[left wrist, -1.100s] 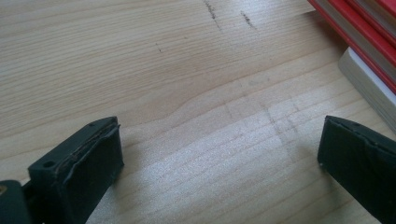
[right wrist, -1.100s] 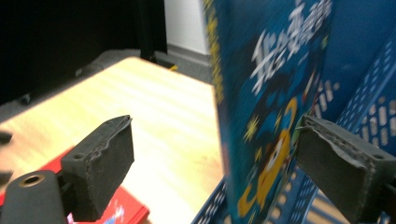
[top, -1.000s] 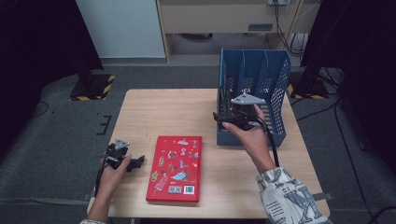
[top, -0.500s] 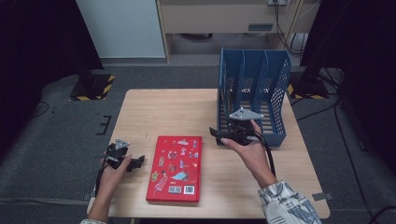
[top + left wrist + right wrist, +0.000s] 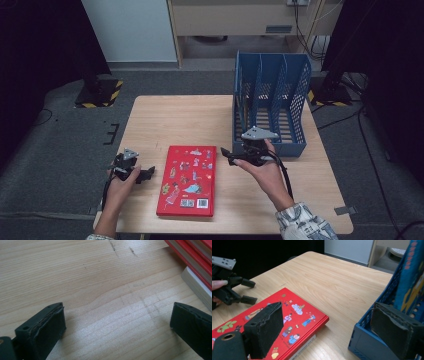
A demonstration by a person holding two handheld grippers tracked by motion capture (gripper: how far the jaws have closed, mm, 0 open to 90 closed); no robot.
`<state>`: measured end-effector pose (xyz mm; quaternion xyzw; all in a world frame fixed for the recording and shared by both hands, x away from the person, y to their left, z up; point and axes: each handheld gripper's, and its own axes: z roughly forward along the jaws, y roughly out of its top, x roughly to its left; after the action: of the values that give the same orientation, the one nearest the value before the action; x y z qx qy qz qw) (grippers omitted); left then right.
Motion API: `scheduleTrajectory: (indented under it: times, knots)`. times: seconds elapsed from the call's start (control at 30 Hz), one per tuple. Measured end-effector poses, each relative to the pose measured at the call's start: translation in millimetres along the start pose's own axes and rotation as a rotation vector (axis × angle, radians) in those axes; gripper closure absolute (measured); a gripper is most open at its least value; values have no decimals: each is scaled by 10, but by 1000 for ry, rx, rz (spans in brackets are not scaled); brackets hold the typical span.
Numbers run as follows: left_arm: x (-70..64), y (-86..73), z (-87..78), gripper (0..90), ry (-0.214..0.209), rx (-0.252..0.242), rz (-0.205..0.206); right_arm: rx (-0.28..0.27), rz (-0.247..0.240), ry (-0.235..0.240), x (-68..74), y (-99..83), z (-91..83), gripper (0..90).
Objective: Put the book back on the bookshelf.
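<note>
Pale wood table [image 5: 175,120] carries our red picture book [image 5: 188,180], lying flat at lower centre beside the blue file rack [image 5: 272,107]. Both the left gripper [image 5: 148,173] and right gripper [image 5: 226,155] are open and empty. We judge the book stiff and weighty; grip an edge.

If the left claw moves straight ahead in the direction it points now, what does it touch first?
Most likely the red book: the left claw is open, low over the table, pointing at the book's near edge. Exact height is unclear.
</note>
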<state>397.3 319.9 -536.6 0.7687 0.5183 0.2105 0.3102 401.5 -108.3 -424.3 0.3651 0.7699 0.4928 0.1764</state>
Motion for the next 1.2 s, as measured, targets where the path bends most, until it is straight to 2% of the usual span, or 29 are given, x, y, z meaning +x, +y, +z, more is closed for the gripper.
scheduleTrajectory:
  times: [0.27,0.43,0.53,0.57,0.7,0.8,0.9,1.0,1.2]
  knots:
    - [8,-1,-4,0,-6,0,5,-5,0,26,60,-78,25,127]
    - [12,15,-13,21,-29,-10,-9,20,-8,37,117,-130,62,142]
    - [10,30,-65,25,-32,-19,-1,35,-14,38,173,-190,103,138]
    - [2,29,-76,26,-33,-30,-13,40,-8,47,186,-212,119,134]
    - [-18,26,-131,29,-47,-37,-9,66,-15,67,241,-284,180,130]
    - [-58,44,-171,30,-54,-60,-17,83,-18,81,278,-339,215,135]
    - [-116,57,-222,31,-61,-68,3,108,-20,92,311,-401,249,144]
    - [-148,65,-254,31,-64,-80,6,123,-25,100,339,-444,280,163]
    - [-306,90,-367,28,-66,-99,40,165,-34,139,416,-500,345,134]
